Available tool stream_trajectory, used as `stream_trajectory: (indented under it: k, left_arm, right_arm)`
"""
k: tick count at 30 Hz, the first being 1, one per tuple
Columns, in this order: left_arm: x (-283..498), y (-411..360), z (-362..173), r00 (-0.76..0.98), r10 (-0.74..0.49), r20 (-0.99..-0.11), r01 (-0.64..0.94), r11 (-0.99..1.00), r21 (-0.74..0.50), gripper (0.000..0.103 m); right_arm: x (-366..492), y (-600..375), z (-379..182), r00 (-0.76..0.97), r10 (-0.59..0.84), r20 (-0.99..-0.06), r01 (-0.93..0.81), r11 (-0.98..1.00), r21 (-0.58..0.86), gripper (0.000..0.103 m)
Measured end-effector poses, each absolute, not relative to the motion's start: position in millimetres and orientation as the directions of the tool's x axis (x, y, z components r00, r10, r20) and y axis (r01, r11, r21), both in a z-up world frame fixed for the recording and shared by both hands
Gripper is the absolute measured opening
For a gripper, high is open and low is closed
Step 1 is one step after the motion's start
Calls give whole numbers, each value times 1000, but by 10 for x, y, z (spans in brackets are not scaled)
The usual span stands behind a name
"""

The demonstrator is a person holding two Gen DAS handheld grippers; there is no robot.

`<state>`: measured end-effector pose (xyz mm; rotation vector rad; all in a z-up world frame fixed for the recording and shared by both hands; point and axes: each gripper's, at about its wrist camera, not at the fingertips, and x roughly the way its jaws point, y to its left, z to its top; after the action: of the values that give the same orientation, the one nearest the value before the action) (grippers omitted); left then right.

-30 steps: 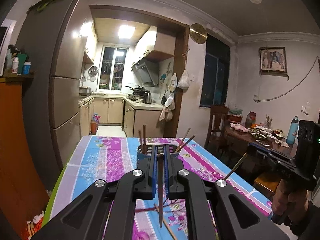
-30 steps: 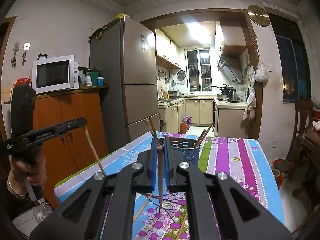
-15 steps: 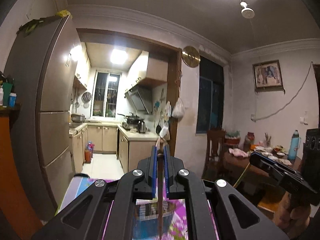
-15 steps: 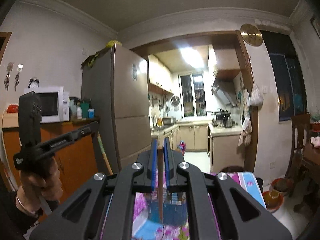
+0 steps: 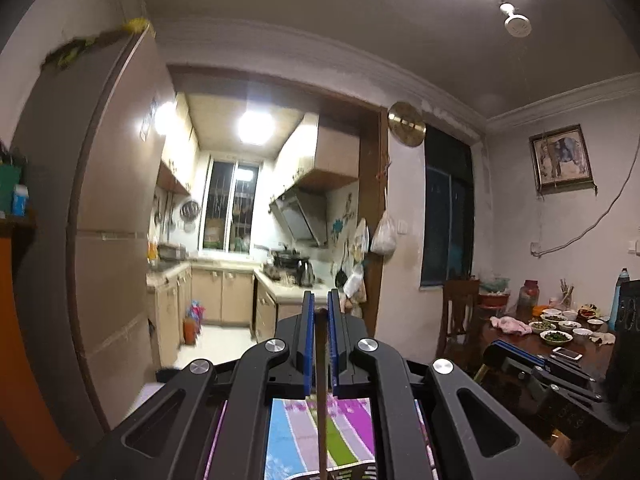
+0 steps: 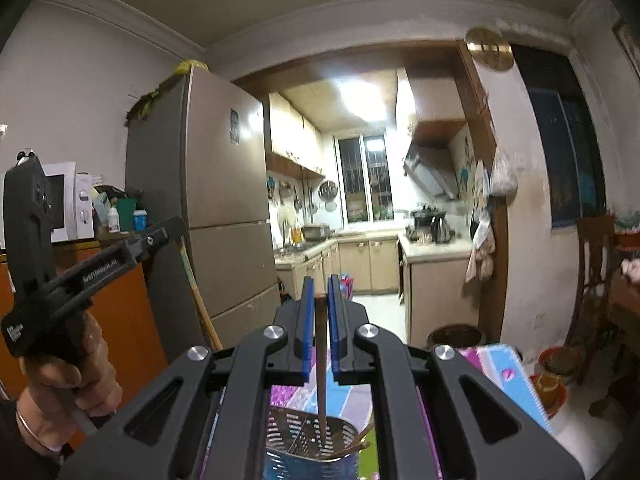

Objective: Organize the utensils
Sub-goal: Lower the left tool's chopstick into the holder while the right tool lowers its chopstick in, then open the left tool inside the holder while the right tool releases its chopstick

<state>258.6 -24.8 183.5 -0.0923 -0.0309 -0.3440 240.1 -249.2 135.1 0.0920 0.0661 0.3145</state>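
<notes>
Both claws carry a chopstick each, held level above the surface. Left claw (image 5: 319, 344) is clamped on a chopstick (image 5: 321, 412) that hangs down between the blue pads, its lower end running out of view at the bottom edge over the striped tablecloth (image 5: 348, 432). Right claw (image 6: 319, 332) is clamped on its own chopstick (image 6: 321, 376), tip down, reaching the mouth of the perforated metal utensil holder (image 6: 288, 436), which already has other sticks leaning in it. From the right view, my left hand (image 6: 64, 376) grips the other tool off to the side, its stick slanting down. Risks, as I judge them: the grip is near the top of each stick, so either one may pivot and swing off line; letting go with the tip off the holder's mouth would send it onto the cloth; a tip catching the leaning sticks or the rim could tip the holder. Left view does not show the holder clearly, so that drop is close to blind.
</notes>
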Motion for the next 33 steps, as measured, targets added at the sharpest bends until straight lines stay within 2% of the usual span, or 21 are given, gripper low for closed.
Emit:
stream_trajectory:
  k: [7, 15, 17, 19, 21, 29, 33]
  left_arm:
    - [2929, -256, 1303, 949, -313, -49, 309, 948, -77, 8]
    - [3054, -233, 1013, 950, -292, -106, 285, 955, -75, 8]
    - [3064, -232, 980, 954, -279, -111, 271, 959, -77, 8]
    - [3056, -206, 957, 956, -270, -116, 261, 962, -81, 8]
    - [3017, -181, 998, 960, -259, -104, 251, 964, -88, 8]
    - [2615, 24, 1349, 975, -224, 8, 224, 967, -119, 8]
    - [2305, 88, 1444, 981, -188, 48, 192, 977, -93, 8]
  right_arm:
    - [2677, -2447, 992, 937, 320, -138, -300, 942, 148, 5]
    - [2850, -2345, 726, 929, 297, -221, -268, 952, 150, 6]
    - [2886, -2316, 700, 929, 281, -241, -253, 957, 139, 10]
    - [2872, -2295, 691, 935, 259, -241, -237, 964, 118, 24]
    - [2824, -2297, 720, 943, 243, -230, -225, 969, 102, 30]
    - [2503, -2336, 954, 964, 211, -163, -207, 977, 41, 30]
    - [2343, -2330, 1023, 970, 193, -149, -195, 981, 6, 30]
